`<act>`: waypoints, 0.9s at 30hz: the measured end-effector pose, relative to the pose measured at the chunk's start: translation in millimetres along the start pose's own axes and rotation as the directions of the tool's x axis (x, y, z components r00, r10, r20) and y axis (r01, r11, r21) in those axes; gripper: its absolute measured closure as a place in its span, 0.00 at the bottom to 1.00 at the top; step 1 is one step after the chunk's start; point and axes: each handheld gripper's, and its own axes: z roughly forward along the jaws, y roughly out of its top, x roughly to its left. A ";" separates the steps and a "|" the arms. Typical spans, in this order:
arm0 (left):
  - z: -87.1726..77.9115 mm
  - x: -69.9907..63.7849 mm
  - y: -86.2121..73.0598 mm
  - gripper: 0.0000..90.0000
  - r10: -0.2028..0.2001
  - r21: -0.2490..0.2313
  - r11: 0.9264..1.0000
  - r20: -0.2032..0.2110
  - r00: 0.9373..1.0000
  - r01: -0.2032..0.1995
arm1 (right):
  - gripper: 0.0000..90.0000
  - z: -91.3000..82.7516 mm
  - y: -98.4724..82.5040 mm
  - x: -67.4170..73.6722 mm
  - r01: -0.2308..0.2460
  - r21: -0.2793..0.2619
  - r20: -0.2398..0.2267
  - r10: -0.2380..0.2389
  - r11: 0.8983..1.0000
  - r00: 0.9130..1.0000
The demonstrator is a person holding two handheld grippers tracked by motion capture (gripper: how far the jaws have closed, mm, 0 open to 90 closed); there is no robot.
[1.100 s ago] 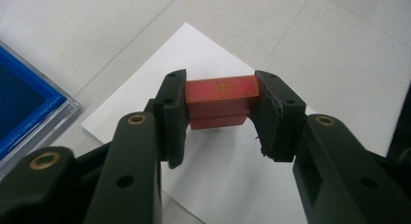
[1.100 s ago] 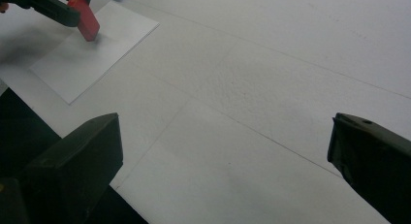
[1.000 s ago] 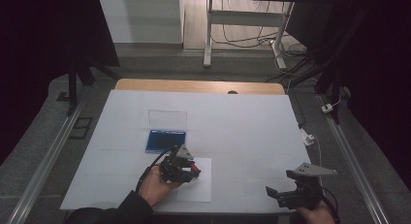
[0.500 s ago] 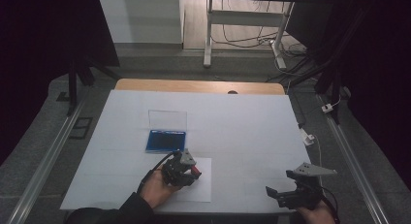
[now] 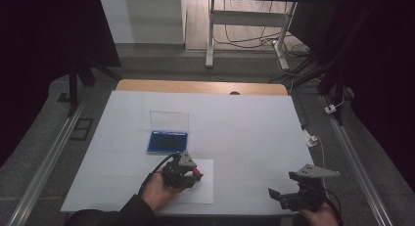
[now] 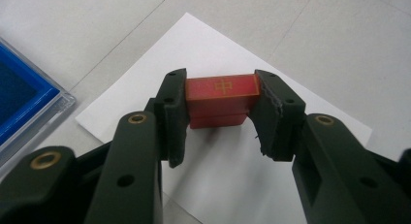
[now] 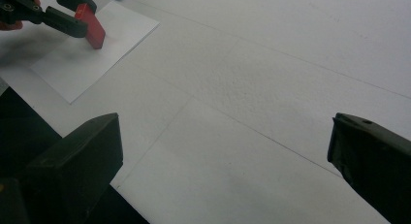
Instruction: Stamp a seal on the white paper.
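Both tongs sit near the table's front edge. Nearest, the right gripper [image 5: 286, 196] hangs with its jaws spread wide and nothing between them, well apart from the work. To its left, the left gripper [image 6: 220, 105] is clamped on a red stamp block [image 6: 220, 99], the pads pressing its two short ends; the block's base appears to rest on a white sheet of paper [image 6: 310, 112], though contact is hard to confirm.

Judging by its square edges and the gold character on top, the block is rigid and light, likely wood or plastic with a smooth lacquered skin that could slip if tilted. An end-to-end hold, low on the body, seems the safest grip, and pressing straight down should keep the print clean.

Farther off, just beyond the paper, lies an open blue ink pad case [image 5: 168, 141], its clear lid [image 5: 169, 121] raised.
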 end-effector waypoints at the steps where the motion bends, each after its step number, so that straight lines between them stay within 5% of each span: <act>1: 0.1 0.3 -0.1 0.66 -0.003 0.000 1.000 0.002 1.000 0.003 | 0.00 0.0 0.0 0.1 0.000 0.000 0.000 0.000 1.000 1.000; 10: 0.2 -6.4 0.7 0.66 0.032 0.008 0.999 -0.039 0.999 -0.031 | 0.00 0.2 0.1 -0.1 0.000 0.002 -0.003 0.000 1.000 1.000; 19: 0.5 1.7 -0.6 0.65 -0.022 -0.002 1.000 0.012 1.000 0.022 | 0.00 0.3 0.1 -0.1 0.001 0.003 -0.003 -0.001 1.000 1.000; 27: 0.6 -4.2 0.7 0.66 0.013 0.011 1.000 -0.025 1.000 -0.012 | 0.00 0.5 0.3 -0.1 0.002 0.008 -0.002 -0.002 1.000 1.000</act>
